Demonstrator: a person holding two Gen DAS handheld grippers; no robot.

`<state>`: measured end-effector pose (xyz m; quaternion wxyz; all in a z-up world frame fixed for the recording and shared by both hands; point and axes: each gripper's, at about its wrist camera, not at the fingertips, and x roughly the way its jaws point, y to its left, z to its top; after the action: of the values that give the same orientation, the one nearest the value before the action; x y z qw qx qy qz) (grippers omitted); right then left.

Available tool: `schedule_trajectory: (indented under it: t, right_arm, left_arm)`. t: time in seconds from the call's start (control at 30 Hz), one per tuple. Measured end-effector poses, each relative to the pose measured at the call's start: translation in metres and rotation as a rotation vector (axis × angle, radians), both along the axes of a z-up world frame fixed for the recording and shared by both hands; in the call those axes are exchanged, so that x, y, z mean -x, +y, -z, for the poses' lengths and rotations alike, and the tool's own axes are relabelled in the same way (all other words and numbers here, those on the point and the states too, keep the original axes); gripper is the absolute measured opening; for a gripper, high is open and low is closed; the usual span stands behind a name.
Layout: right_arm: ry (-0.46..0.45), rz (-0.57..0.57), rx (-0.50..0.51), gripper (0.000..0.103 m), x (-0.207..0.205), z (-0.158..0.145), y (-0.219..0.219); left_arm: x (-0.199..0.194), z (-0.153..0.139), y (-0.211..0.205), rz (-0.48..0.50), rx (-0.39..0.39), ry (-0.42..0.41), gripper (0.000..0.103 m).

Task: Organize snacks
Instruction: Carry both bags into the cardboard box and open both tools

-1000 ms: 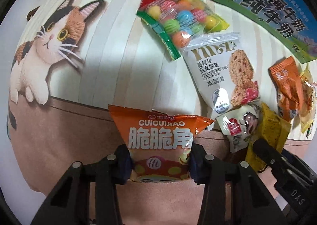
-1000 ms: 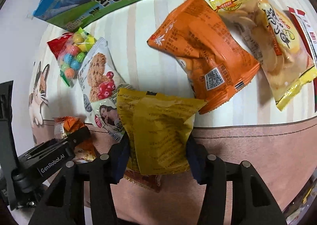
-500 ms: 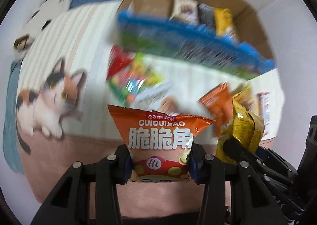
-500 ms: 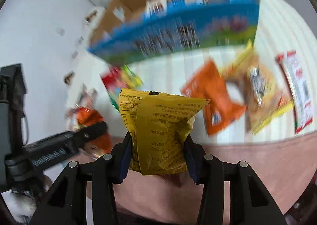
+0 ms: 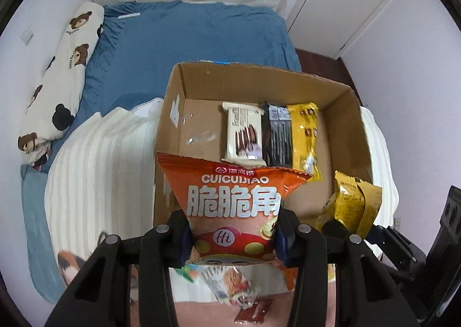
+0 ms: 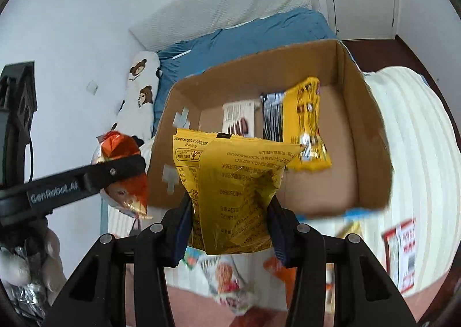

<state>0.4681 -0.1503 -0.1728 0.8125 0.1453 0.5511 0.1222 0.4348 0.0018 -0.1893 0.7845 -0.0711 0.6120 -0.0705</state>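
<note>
My left gripper [image 5: 232, 237] is shut on an orange CUICUIJIAO snack bag [image 5: 233, 200] and holds it up in front of an open cardboard box [image 5: 184, 114]. My right gripper [image 6: 230, 229] is shut on a yellow snack bag [image 6: 233, 183], held before the same box [image 6: 371, 137]. The box holds a white cookie pack [image 5: 245, 131], a black pack [image 5: 278, 137] and a yellow pack [image 5: 305, 137]. The yellow bag also shows at the right of the left wrist view [image 5: 350, 203]. The orange bag shows at the left of the right wrist view [image 6: 126, 171].
The box stands on a cream striped blanket [image 5: 106, 168] on a bed with a blue sheet [image 5: 184, 39]. A bear-print pillow [image 5: 63, 73] lies at the left. Loose snacks lie below the grippers [image 6: 227, 281], with a red and white pack [image 6: 402, 255] at the right.
Both grippers have lifted their bags off the blanket and tilted up, so the open box and bed now fill the views. The loose snacks have dropped to the bottom edge.
</note>
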Motion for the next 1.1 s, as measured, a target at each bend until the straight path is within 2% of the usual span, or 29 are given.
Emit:
schedule_trajectory:
  t: [0.1,0.23,0.4,0.53,0.6,0.63,0.67,0.7,0.73,0.9,1.1]
  right_arm:
    - [0.026,-0.006,0.021,0.050,-0.031,0.013,0.008]
    - [0.095,-0.022,0.046,0.050,-0.056,0.042,0.018]
    - [0.179,-0.039,0.060,0.050,-0.063,0.080,0.024]
    - [0.237,-0.059,0.063,0.050,-0.068,0.108,0.029]
    - [0.315,-0.099,0.068,0.055,-0.073,0.128,0.035]
    - [0.354,-0.119,0.077,0.063,-0.073,0.137,0.038]
    - [0.390,-0.138,0.078,0.071,-0.075,0.145,0.041]
    - [0.421,-0.146,0.075,0.086,-0.076,0.153,0.041]
    - [0.434,-0.144,0.070,0.091,-0.077,0.157,0.040]
    - [0.419,-0.123,0.072,0.092,-0.079,0.155,0.033]
    - [0.376,-0.096,0.099,0.095,-0.077,0.140,0.022]
  left_arm:
    - [-0.031,0.025,-0.003,0.009,-0.002,0.067,0.042]
    - [-0.058,0.074,-0.004,0.021,0.006,0.202,0.042]
    - [-0.064,0.119,-0.004,0.024,-0.022,0.309,0.042]
    - [-0.062,0.140,-0.005,0.037,-0.025,0.366,0.043]
    - [-0.060,0.154,-0.008,0.054,-0.048,0.409,0.043]
    - [-0.059,0.159,-0.010,0.063,-0.060,0.417,0.045]
    - [-0.058,0.163,-0.011,0.068,-0.078,0.414,0.055]
    - [-0.057,0.163,-0.010,0.063,-0.086,0.403,0.059]
    - [-0.055,0.163,-0.009,0.057,-0.073,0.394,0.062]
    - [-0.048,0.152,-0.013,0.051,-0.029,0.351,0.084]
    - [-0.038,0.132,-0.016,0.030,-0.024,0.307,0.087]
